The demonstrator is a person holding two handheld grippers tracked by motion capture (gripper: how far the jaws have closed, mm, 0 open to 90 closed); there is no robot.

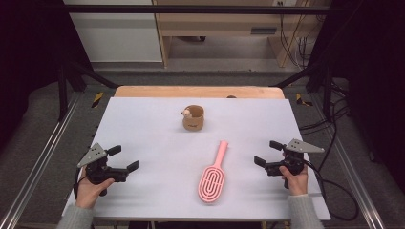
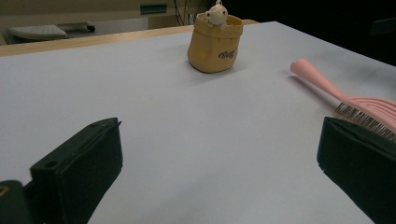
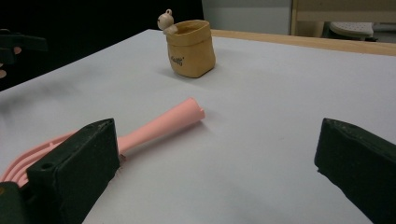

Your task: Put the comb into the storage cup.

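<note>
A pale grey desk (image 1: 143, 124) stands on a grey floor, with wooden furniture and cables behind it. The left gripper (image 1: 125, 159) and right gripper (image 1: 266, 152) rest near opposite edges, jaws wide apart and empty. Lettering on the tan pouch (image 1: 193, 118) is too small to read. Between the grippers, nearer the right one, lies a pink hairbrush (image 1: 212, 174), bristles up, handle pointing toward the pouch.
</note>
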